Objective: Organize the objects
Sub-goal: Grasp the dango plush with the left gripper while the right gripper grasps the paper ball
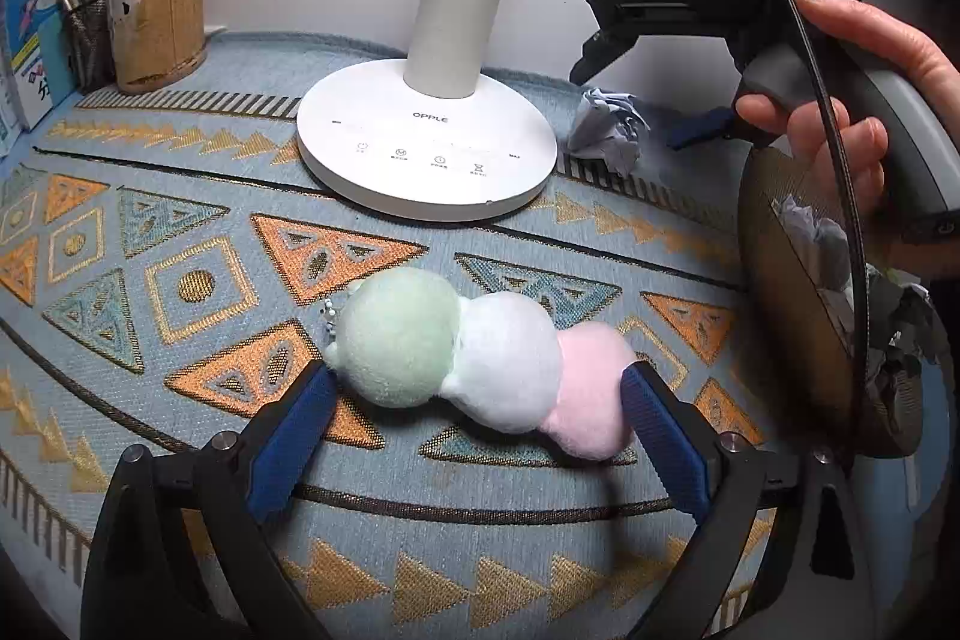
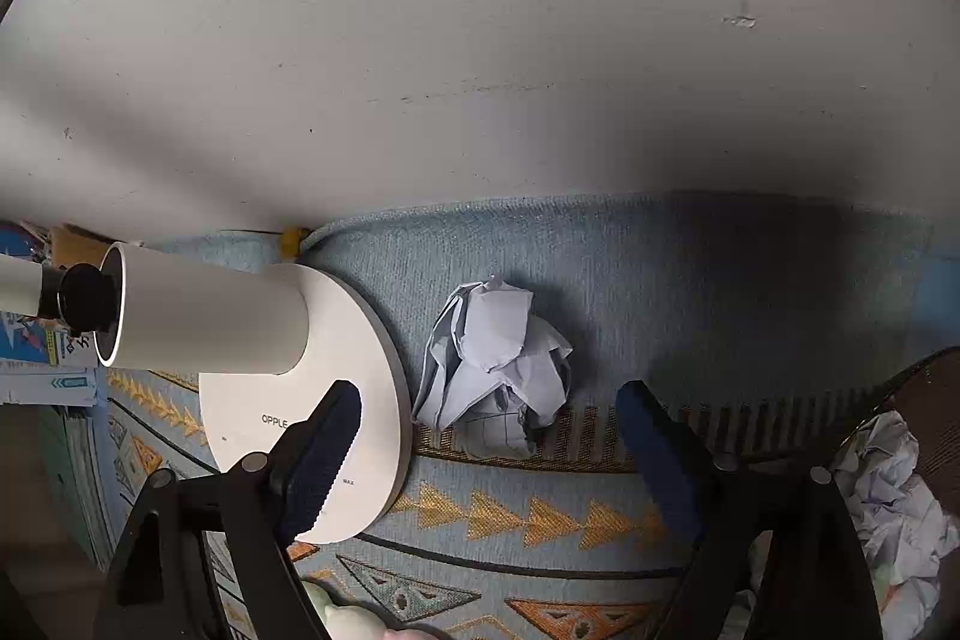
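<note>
Crumpled pale paper ball point(image 2: 495, 361) lies on the bench cloth straight ahead between the right gripper point(image 2: 486, 421) fingers, spread and empty, lamp base point(image 2: 336, 400) touching-close on its left, mesh bin point(image 2: 924, 424) at right, while the left gripper point(image 1: 474, 388), also spread, straddles the three-ball plush point(image 1: 480, 361) lengthwise.

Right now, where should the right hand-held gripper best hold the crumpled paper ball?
Probably from above, across its bulging middle. The crumpled paper ball lies free beside the lamp base, between the fingers of the open right hand-held gripper.
</note>
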Tool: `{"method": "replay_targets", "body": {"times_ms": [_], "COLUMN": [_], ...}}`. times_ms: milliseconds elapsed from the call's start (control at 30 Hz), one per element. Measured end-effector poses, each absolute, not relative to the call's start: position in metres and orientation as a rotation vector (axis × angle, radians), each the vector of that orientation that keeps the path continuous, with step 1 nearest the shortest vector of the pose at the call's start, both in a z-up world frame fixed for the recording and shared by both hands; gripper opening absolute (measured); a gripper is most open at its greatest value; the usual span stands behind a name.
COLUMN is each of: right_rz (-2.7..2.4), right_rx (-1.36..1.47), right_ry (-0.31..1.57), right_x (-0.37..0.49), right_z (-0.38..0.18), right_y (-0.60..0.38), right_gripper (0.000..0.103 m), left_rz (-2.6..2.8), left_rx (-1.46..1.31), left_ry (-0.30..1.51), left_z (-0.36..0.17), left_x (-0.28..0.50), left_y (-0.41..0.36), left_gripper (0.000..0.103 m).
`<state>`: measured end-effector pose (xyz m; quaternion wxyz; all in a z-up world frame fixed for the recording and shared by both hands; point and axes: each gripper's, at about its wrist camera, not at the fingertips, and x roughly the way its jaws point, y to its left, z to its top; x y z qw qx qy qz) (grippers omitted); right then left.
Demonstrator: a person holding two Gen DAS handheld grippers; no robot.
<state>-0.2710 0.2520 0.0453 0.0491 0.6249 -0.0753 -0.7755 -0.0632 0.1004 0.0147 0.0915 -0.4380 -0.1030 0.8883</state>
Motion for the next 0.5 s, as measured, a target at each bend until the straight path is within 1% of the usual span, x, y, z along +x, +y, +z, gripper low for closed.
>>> {"method": "replay_targets", "body": {"times_ms": [33, 67, 100, 167, 200, 233, 267, 333, 500], "right_rz": [-2.367, -2.348, -2.322, -2.290, -2.282, -2.303, -2.316, -2.331, -2.361], "right_rx": [1.902, 1.917, 1.936, 1.961, 1.971, 1.958, 1.942, 1.917, 1.765], "right_ry": [-0.192, -0.181, -0.185, -0.150, -0.112, -0.064, -0.031, -0.031, -0.078], "right_x": [-0.271, -0.272, -0.273, -0.275, -0.276, -0.275, -0.273, -0.266, -0.221], "right_z": [0.044, 0.040, 0.034, 0.024, 0.019, 0.020, 0.023, 0.031, 0.074], "right_y": [0.249, 0.246, 0.244, 0.236, 0.232, 0.229, 0.226, 0.224, 0.222], "right_gripper": [0.079, 0.070, 0.063, 0.060, 0.054, 0.054, 0.050, 0.047, 0.047], "left_rz": [2.638, 2.641, 2.653, 2.683, 2.702, 2.730, 2.753, 2.774, 2.637], "left_rx": [-1.310, -1.317, -1.320, -1.334, -1.338, -1.329, -1.317, -1.316, -1.406], "left_ry": [-0.335, -0.359, -0.368, -0.352, -0.340, -0.325, -0.299, -0.228, -0.257], "left_z": [0.014, 0.015, 0.016, 0.017, 0.018, 0.019, 0.020, 0.018, 0.013], "left_x": [-0.063, -0.064, -0.063, -0.059, -0.057, -0.055, -0.055, -0.060, -0.074], "left_y": [0.100, 0.101, 0.103, 0.110, 0.113, 0.116, 0.120, 0.128, 0.120], "left_gripper": [0.096, 0.096, 0.096, 0.096, 0.096, 0.097, 0.097, 0.101, 0.102]}}
